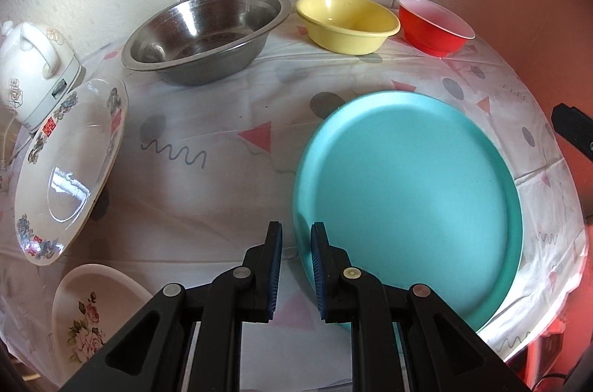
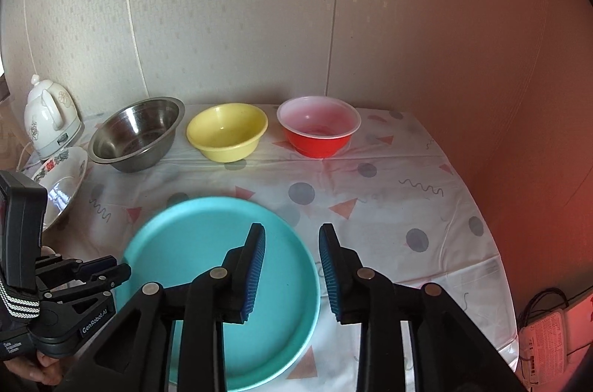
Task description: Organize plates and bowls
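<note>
A large teal plate (image 1: 411, 203) lies flat on the patterned tablecloth; it also shows in the right wrist view (image 2: 207, 258). My left gripper (image 1: 296, 232) is open, its jaws straddling the plate's near-left rim without closing on it. My right gripper (image 2: 292, 232) is open and empty above the plate's right edge. A steel bowl (image 1: 204, 32), a yellow bowl (image 1: 346, 21) and a red bowl (image 1: 435, 25) stand in a row at the back. A floral white plate (image 1: 70, 169) leans tilted at the left. A rose-patterned dish (image 1: 92, 314) lies at the near left.
A white ceramic kettle (image 1: 33, 69) stands at the back left with its cord. Walls close the back and right sides. The table's right edge (image 2: 496, 255) drops off, with a white device and cables (image 2: 545, 344) below.
</note>
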`<state>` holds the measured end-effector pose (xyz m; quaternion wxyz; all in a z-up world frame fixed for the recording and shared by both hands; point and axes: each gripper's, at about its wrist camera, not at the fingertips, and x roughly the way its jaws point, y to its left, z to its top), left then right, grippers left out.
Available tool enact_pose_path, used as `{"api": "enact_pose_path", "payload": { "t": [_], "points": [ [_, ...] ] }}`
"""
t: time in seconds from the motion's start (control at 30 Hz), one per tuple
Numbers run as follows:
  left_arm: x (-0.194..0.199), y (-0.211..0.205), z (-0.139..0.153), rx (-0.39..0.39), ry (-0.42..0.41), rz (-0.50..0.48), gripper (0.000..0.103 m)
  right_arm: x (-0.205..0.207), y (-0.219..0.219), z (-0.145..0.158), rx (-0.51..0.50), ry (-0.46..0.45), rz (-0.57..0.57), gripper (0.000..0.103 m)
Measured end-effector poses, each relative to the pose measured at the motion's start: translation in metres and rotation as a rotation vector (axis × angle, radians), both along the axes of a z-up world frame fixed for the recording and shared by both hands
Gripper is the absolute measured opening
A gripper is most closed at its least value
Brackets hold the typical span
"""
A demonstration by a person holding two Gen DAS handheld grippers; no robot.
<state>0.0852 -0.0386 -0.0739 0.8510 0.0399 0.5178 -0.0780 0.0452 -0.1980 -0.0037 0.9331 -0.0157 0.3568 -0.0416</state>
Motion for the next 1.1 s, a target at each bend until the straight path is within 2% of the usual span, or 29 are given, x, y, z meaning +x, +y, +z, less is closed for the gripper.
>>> {"api": "enact_pose_path", "payload": {
  "t": [0.27, 0.77, 0.93, 1.1],
  "points": [
    [-0.004, 0.017, 0.015, -0.024, -0.045, 0.054, 0.016, 0.002, 0.030, 0.013, -0.014, -0.028, 0.071, 0.033],
    [-0.014, 0.043, 0.031, -0.050, -0.081, 0.114, 0.016, 0.006, 0.056, 0.018, -0.004, -0.037, 0.143, 0.034],
    [-0.018, 0.053, 0.035, -0.060, -0.087, 0.140, 0.016, 0.011, 0.064, 0.016, -0.001, -0.027, 0.168, 0.034],
    [-0.020, 0.070, 0.038, -0.074, -0.093, 0.179, 0.016, 0.024, 0.074, 0.003, 0.043, 0.038, 0.207, 0.034]
  ]
}}
